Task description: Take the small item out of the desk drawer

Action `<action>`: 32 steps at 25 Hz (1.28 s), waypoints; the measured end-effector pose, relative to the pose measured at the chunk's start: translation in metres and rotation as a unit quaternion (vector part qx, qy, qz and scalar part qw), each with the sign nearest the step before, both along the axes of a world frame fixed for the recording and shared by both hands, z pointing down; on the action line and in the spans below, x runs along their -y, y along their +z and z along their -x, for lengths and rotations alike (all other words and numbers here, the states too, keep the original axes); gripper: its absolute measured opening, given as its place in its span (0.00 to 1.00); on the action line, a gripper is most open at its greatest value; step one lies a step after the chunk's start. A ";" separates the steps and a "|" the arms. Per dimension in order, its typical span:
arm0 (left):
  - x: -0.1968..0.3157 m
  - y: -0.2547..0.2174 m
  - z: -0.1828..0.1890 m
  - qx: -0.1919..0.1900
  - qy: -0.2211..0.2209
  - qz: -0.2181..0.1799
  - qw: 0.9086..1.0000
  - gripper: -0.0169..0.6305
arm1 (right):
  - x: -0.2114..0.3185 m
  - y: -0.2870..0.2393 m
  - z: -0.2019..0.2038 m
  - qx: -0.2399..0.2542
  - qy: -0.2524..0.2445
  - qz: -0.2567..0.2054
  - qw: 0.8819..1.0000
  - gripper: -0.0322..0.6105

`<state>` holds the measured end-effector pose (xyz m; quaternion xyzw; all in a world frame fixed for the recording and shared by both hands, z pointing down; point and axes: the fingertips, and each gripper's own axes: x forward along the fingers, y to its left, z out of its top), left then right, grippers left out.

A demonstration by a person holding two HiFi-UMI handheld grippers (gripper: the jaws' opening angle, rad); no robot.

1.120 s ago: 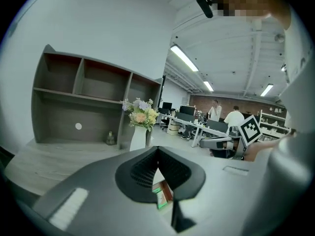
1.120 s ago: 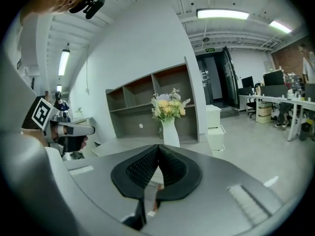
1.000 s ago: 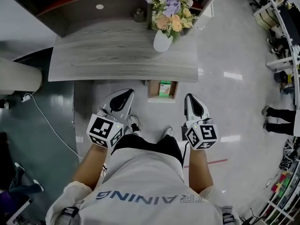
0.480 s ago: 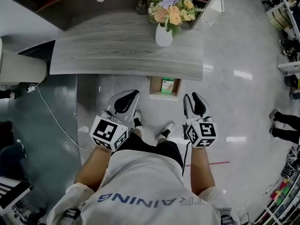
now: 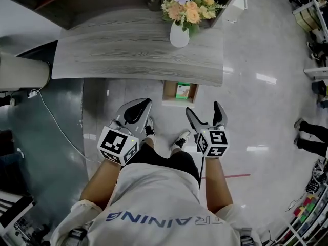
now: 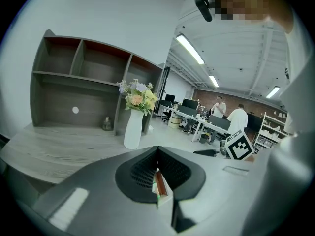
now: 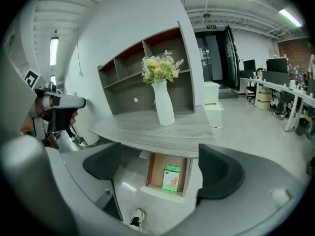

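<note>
The drawer (image 7: 153, 173) stands pulled out from under the desk (image 5: 128, 50), near its right end. It is a shallow tray, brown inside with a pale front edge. In it lies one box (image 7: 171, 178), in the right half, close to the right wall; the rest of the drawer floor is bare.

The box is small, flat and rectangular, with a green band at its far end and a paler face below. Its print is too small to read.

On the desk stands one white vase (image 5: 179, 35) holding a bunch of flowers (image 5: 189, 4) in yellow, peach and lilac. Behind it is a shelf (image 6: 74, 73) with open compartments; one small bottle (image 6: 107, 124) sits in the lowest.

There are two grippers, both short of the drawer and touching nothing. The left gripper (image 5: 139, 106) has its jaws pressed together, with nothing between them. The right gripper (image 5: 204, 109) has just been opening its jaws. They now stand spread wide and grip nothing, and its view looks between them at the drawer and box farther off. Two shoes (image 5: 182, 137) show on the floor below.
</note>
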<state>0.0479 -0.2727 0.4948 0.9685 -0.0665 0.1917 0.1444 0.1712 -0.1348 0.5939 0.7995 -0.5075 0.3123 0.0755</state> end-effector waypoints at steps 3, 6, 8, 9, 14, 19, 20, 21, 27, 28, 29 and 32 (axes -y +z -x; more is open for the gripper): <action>-0.001 0.003 -0.001 0.001 0.006 0.006 1.000 0.02 | 0.001 0.010 0.006 0.017 -0.003 0.008 1.000 0.91; 0.000 0.011 0.002 0.007 0.008 0.012 1.000 0.02 | 0.007 0.034 0.015 0.040 -0.011 0.020 0.999 0.91; 0.004 0.018 0.008 0.015 0.003 0.011 1.000 0.02 | 0.017 0.058 0.020 0.056 -0.016 0.029 0.998 0.90; 0.005 0.022 0.010 0.019 0.002 0.012 1.000 0.02 | 0.021 0.072 0.021 0.062 -0.015 0.035 0.997 0.89; 0.004 0.049 0.018 0.038 0.011 0.023 0.999 0.02 | 0.030 0.145 0.015 0.083 0.016 0.072 0.994 0.86; 0.012 0.072 0.022 0.048 0.016 0.036 0.998 0.02 | 0.047 0.209 0.010 0.101 0.030 0.106 0.989 0.85; 0.013 0.076 0.023 0.050 0.017 0.038 0.998 0.02 | 0.050 0.221 0.007 0.103 0.034 0.113 0.988 0.85; 0.015 0.080 0.024 0.052 0.017 0.041 0.998 0.02 | 0.052 0.232 0.005 0.105 0.039 0.120 0.986 0.84; 0.023 0.102 0.042 0.072 0.012 0.059 0.996 0.02 | 0.057 0.285 -0.005 0.109 0.063 0.159 0.979 0.84; 0.026 0.105 0.045 0.076 0.010 0.060 0.995 0.02 | 0.059 0.291 -0.008 0.107 0.065 0.165 0.978 0.83; 0.030 0.107 0.048 0.079 0.008 0.061 0.995 0.02 | 0.061 0.296 -0.010 0.105 0.068 0.170 0.977 0.83; 0.039 0.112 0.055 0.086 0.000 0.062 0.994 0.02 | 0.065 0.310 -0.018 0.106 0.080 0.182 0.974 0.83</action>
